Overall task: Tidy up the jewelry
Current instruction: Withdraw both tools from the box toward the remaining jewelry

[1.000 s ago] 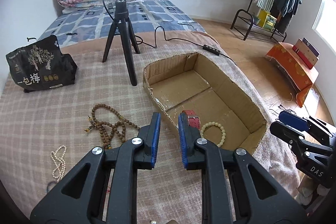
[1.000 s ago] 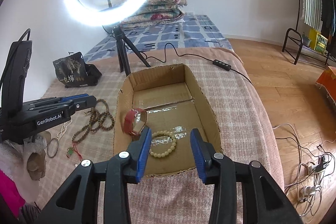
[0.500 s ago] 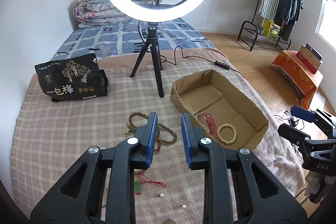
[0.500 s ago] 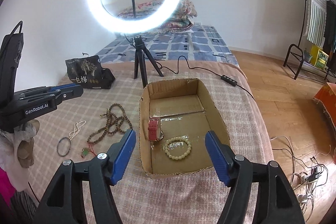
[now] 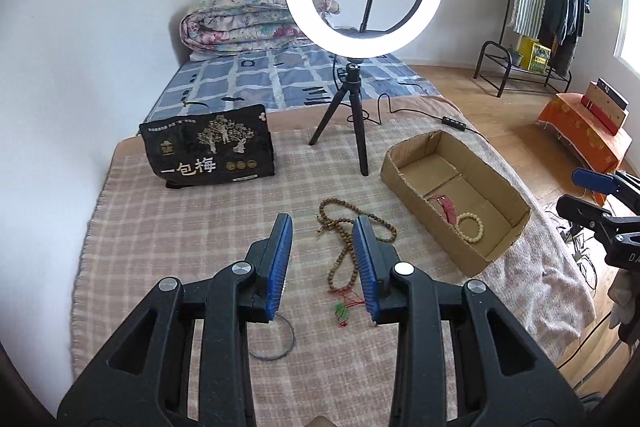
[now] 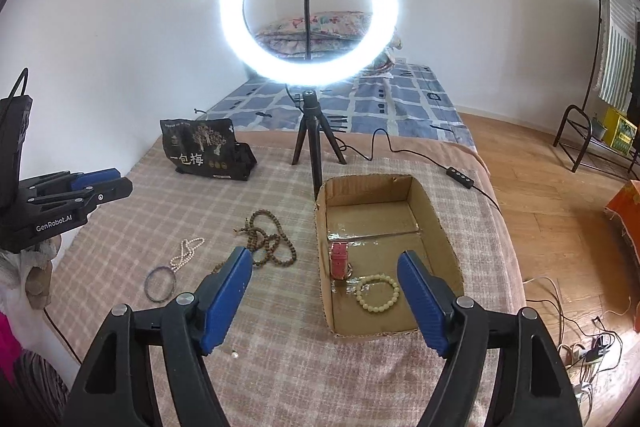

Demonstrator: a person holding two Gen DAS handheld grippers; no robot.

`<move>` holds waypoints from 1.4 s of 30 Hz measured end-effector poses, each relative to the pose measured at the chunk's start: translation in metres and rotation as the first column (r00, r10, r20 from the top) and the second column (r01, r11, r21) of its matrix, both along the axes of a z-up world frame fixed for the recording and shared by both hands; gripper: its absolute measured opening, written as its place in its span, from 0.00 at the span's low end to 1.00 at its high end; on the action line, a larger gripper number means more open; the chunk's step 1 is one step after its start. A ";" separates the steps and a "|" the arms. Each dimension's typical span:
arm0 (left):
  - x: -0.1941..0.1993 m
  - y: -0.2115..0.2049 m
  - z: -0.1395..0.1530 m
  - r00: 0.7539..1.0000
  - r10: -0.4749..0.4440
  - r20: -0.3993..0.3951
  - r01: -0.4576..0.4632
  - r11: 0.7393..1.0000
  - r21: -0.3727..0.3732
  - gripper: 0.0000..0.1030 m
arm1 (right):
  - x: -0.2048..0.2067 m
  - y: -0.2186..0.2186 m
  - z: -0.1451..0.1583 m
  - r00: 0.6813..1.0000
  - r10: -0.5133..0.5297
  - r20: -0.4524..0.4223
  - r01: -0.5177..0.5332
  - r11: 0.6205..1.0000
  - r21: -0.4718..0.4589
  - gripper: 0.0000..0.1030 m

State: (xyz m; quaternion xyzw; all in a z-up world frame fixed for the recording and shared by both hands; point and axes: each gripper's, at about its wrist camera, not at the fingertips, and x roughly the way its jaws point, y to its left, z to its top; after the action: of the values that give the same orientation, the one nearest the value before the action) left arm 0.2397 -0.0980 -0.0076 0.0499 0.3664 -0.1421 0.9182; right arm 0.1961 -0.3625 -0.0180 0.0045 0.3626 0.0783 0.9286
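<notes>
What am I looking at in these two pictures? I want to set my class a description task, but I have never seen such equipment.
No robot here: a person holds a clamp-like tool in each hand, each with its own wide-angle camera looking along the fingers. One picture looks from the left hand-held gripper, the other from the right hand-held gripper. Both are open and hold nothing.

They hover over a checked blanket. In the cardboard box lie a red watch strap and a pale bead bracelet. On the blanket outside the box lie a brown bead necklace, a pearl strand and a thin bangle. A ring light and a black bag stand behind.
</notes>
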 end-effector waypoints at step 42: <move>0.052 0.077 -0.094 0.959 0.046 -0.280 -0.073 0.993 -0.088 0.30 | 0.077 0.096 -0.060 0.969 0.079 -0.234 -0.043 0.987 0.156 0.88</move>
State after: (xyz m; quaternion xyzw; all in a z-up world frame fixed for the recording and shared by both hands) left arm 0.2913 -0.0206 -0.1019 -0.0266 0.4854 -0.1378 0.8630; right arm 0.2731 -0.2666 -0.0778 0.0726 0.4652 0.1329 0.8722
